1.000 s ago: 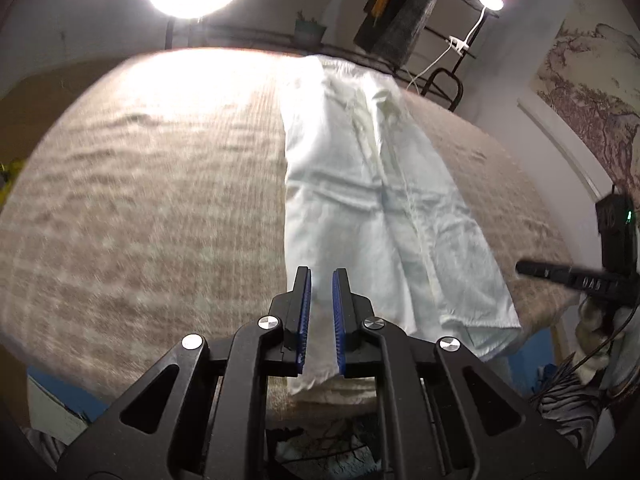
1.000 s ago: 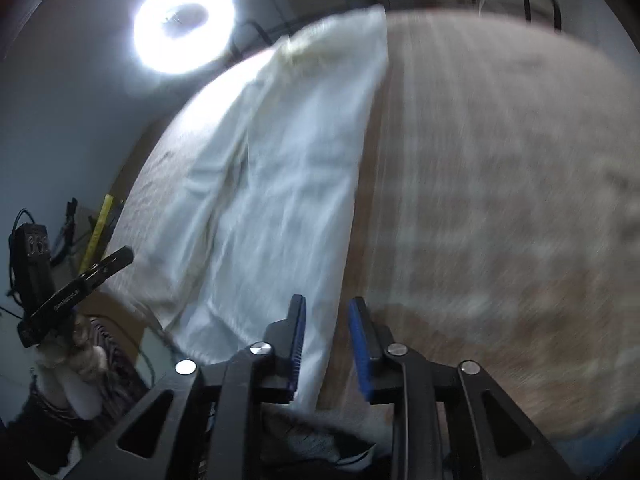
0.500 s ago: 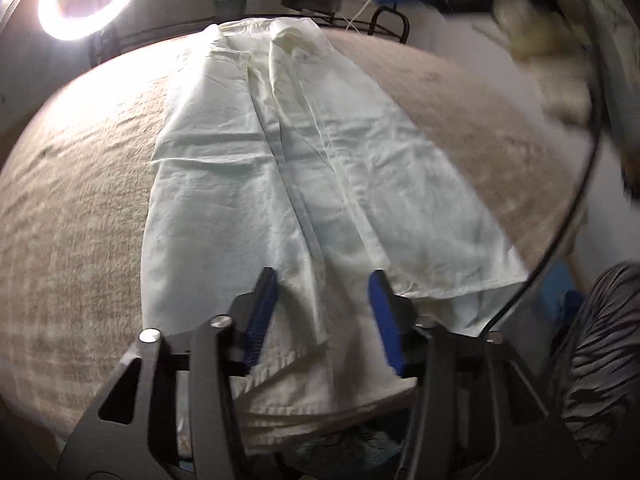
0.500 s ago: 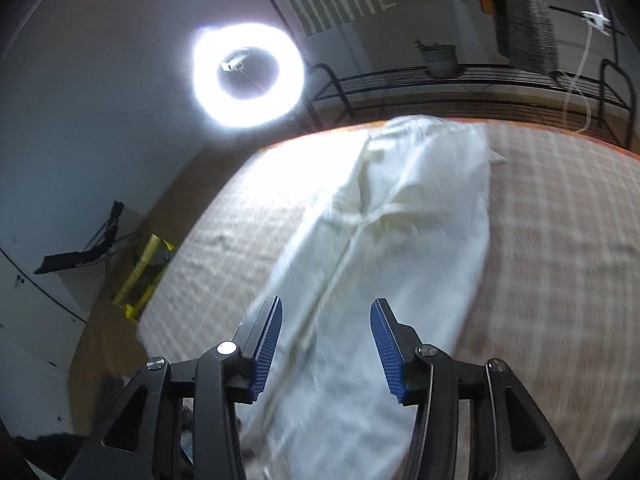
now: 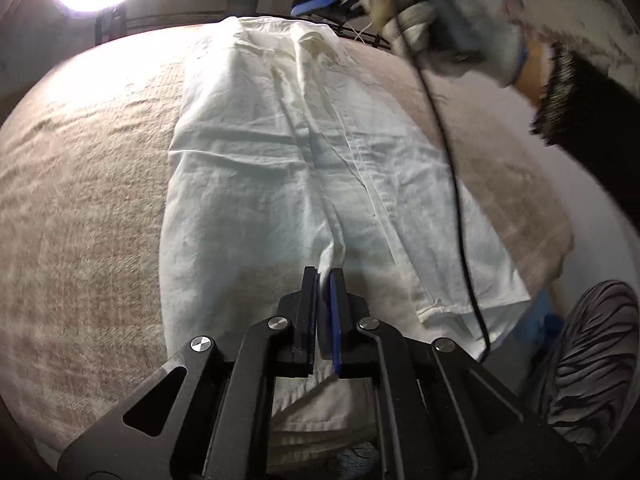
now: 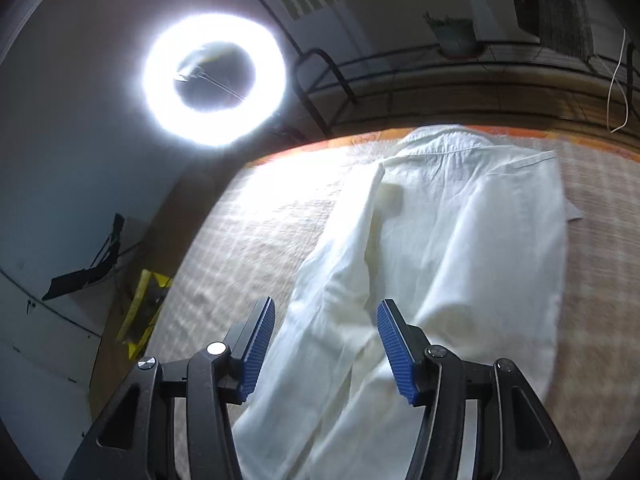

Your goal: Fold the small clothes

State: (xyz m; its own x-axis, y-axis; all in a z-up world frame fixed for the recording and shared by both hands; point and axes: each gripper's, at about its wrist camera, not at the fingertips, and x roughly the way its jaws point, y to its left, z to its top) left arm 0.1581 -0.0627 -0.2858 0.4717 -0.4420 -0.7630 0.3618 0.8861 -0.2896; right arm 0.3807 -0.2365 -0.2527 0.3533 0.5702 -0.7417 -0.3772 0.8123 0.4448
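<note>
White trousers (image 5: 280, 184) lie lengthwise on a beige checked cloth (image 5: 80, 220), waistband at the far end, leg hems at the near edge. My left gripper (image 5: 325, 276) is shut on a pinch of white fabric at the inner seam between the two legs, near the hems. My right gripper (image 6: 326, 316) is open and empty, held above the upper part of the trousers (image 6: 460, 240). In the left wrist view the right gripper shows only as blurred blue pads (image 5: 316, 2) in a gloved hand (image 5: 440, 12) over the far end.
A ring light (image 6: 214, 78) shines beyond the far left corner of the cloth-covered table (image 6: 240, 240). A black cable (image 5: 456, 184) hangs from the gloved hand across the right leg. A metal rack (image 6: 440, 76) stands behind the table. A yellow object (image 6: 144, 308) sits left.
My left gripper was open over the leg hems half a second ago and has shut on the inner-seam fabric. My right gripper has moved forward toward the waistband and opened wider.
</note>
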